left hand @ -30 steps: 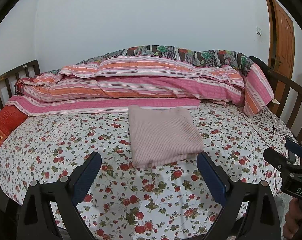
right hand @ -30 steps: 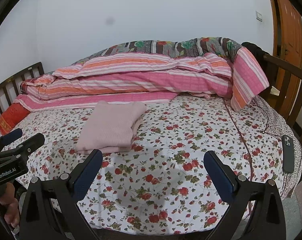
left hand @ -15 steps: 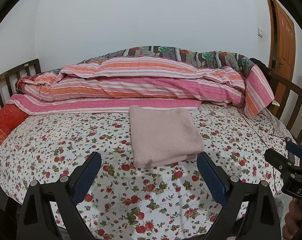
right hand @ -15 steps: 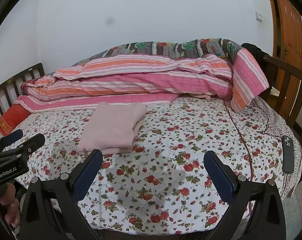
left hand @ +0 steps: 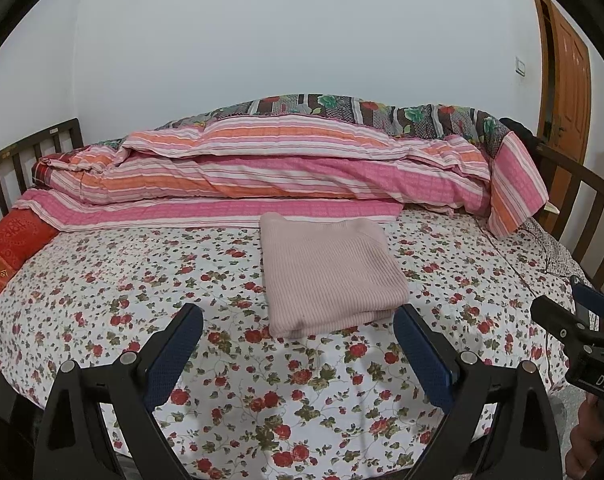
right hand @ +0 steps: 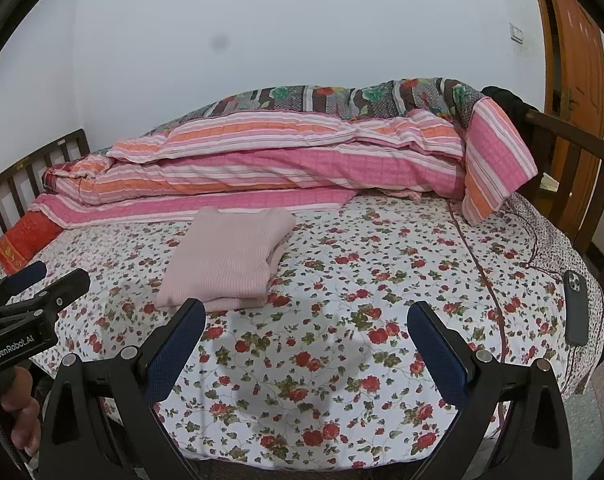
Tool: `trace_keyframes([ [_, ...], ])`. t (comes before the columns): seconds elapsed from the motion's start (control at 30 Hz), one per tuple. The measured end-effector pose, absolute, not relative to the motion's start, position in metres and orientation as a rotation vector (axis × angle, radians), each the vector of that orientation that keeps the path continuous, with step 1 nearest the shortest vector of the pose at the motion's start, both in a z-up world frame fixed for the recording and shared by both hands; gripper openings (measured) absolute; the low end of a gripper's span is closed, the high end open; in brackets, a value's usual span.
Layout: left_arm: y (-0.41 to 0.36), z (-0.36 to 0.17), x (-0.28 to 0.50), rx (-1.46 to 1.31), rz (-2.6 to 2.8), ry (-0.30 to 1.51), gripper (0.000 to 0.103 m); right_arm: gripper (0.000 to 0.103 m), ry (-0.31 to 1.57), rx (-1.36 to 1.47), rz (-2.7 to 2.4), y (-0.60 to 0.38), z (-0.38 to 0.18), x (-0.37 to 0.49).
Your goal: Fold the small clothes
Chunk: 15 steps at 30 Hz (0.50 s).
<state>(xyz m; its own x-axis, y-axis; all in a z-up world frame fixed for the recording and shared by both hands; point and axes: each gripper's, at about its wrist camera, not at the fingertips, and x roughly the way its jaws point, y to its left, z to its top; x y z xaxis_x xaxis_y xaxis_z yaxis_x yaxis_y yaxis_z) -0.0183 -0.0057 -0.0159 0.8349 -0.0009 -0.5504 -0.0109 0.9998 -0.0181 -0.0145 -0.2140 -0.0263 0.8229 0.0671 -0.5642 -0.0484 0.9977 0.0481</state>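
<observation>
The left tool [left hand: 298, 344] and the right tool [right hand: 306, 340] are both hanging with their blue pads spread wide and nothing between them, short of the near edge of the pink knit garment [left hand: 326, 272], so the fold is looking finished and any next move would be checking or squaring it. That garment is lying as a neat layered rectangle on the bed [left hand: 102, 280], just in front of the striped quilt [left hand: 262, 168]

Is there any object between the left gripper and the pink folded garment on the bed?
Nothing visible: only bare floral bedsheet lies between the open left gripper and the pink folded garment.
</observation>
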Motion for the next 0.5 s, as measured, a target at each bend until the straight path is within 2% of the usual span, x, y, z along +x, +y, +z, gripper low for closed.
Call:
trace_keyframes([
  [0.5, -0.0039, -0.0144, -0.0188, -0.023, 0.006, 0.579, 0.097, 0.1, 0.599, 0.033, 0.064, -0.2143, -0.0257, -0.0149],
])
